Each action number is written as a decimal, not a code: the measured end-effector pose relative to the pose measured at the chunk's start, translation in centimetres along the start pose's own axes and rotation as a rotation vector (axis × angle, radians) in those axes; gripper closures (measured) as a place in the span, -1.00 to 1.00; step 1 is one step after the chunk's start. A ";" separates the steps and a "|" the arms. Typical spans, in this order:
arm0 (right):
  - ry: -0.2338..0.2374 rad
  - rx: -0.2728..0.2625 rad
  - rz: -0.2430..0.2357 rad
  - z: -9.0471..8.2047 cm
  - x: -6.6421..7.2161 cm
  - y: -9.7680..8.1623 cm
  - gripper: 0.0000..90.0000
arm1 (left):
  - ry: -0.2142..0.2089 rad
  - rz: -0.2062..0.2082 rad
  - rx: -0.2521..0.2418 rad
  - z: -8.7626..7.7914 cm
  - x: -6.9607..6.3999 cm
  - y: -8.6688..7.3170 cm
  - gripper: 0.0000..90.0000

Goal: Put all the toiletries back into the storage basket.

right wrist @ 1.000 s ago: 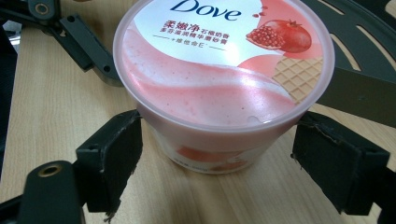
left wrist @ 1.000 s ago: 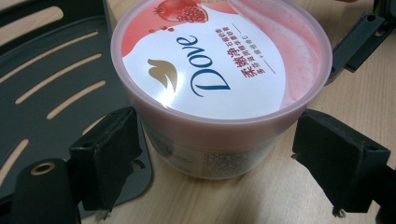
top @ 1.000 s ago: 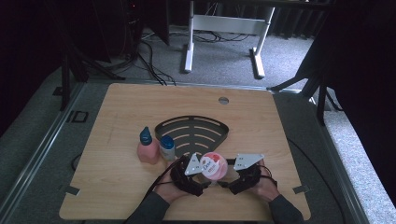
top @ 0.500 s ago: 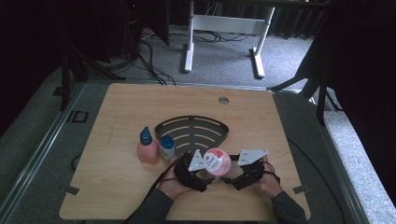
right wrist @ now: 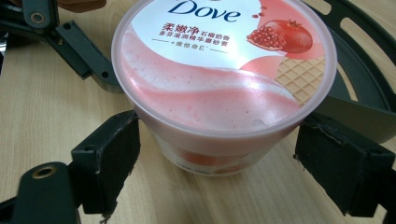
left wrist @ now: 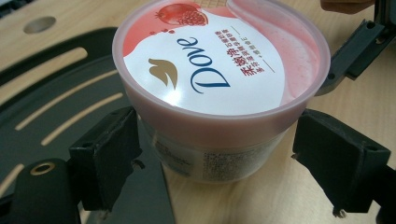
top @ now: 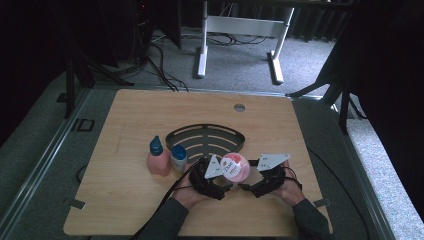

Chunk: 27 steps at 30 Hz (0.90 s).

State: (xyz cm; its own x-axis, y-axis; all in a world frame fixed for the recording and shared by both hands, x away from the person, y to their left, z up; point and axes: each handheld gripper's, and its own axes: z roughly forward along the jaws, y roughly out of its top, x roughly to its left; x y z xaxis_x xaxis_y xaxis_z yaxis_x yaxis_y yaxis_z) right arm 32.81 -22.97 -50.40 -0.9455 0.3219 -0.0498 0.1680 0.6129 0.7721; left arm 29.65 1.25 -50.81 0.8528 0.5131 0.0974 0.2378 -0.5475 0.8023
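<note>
Shifting the Dove tub [top: 235,167] slightly away from the near edge of the table [top: 130,200] and a touch rightward, closer to the black slotted rack [top: 205,136], bringing the left gripper [top: 216,171] and right gripper [top: 261,175] along, flanking it.

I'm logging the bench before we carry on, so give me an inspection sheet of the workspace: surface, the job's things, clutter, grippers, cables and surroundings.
Surface: wooden table, a round hole near its far edge.
Job's things: pink tub with a Dove lid, standing upright at the near edge of a black slotted tray.
Clutter: pink bottle with a blue cap and a small blue-capped bottle, side by side to the left of the tray.
Grippers: left gripper and right gripper each have jaws on either side of the tub; whether they press it cannot be told.
Cables: a black cable trails from the left gripper.
Surroundings: grey carpet, a white desk frame beyond the table, and floor cables.
</note>
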 end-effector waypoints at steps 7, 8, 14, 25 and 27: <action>-0.011 -0.002 0.006 -0.4 -0.9 0.1 -0.70 | 0.002 -0.004 -0.006 0.6 0.4 0.7 -0.66; -0.012 -0.001 0.007 -0.5 -1.0 0.2 -0.71 | 0.002 -0.005 -0.009 0.7 0.5 1.0 -0.66; -0.017 -0.008 0.011 -0.9 -1.7 0.3 -0.71 | 0.005 -0.002 -0.013 1.0 0.9 1.7 -0.66; -0.036 -0.020 0.013 -1.4 -3.5 1.1 -0.70 | 0.013 -0.001 -0.027 1.5 2.2 3.1 -0.66; -0.035 -0.017 0.009 -1.4 -3.8 1.2 -0.70 | 0.016 -0.003 -0.026 1.6 2.4 3.2 -0.66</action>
State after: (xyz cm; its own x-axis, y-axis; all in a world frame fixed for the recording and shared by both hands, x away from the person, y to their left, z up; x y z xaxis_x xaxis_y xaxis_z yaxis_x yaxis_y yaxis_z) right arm 36.23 -24.46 -48.33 -0.9333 0.3532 -0.0646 0.1718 0.5973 0.7834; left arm 33.21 -0.29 -48.94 0.8444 0.5255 0.1039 0.2282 -0.5283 0.8178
